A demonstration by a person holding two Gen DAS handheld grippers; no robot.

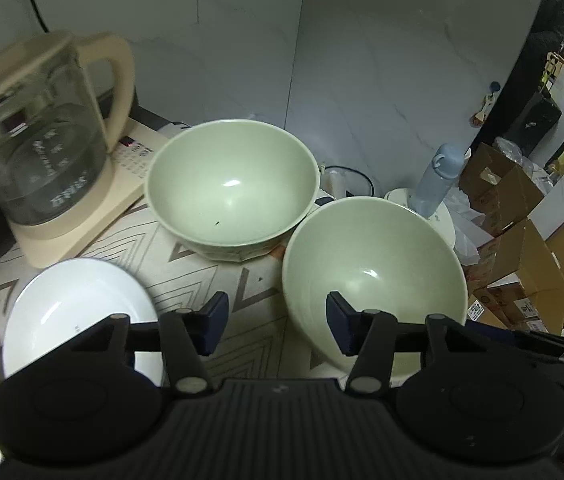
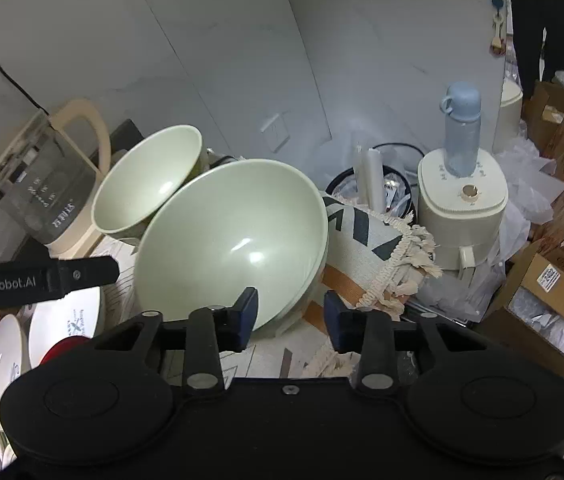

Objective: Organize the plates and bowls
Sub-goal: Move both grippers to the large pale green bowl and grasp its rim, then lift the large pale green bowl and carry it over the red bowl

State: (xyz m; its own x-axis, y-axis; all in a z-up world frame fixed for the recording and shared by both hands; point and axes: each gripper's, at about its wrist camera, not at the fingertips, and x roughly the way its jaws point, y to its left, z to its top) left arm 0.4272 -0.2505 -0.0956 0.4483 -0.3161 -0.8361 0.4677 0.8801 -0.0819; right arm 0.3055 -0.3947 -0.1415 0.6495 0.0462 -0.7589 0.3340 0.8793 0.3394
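At the right edge of the patterned cloth (image 1: 218, 280), the near green bowl (image 1: 374, 276) is being straddled at opposite rims by the left gripper (image 1: 278, 320) and right gripper (image 2: 292, 314), both half-open and not yet gripping, so squeezing should be done evenly before lifting toward the far bowl (image 1: 232, 184).

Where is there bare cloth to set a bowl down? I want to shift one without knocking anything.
Free: patterned cloth between the white plate, far green bowl and near green bowl. Crowded: kettle at back left; bottle and white appliance right.
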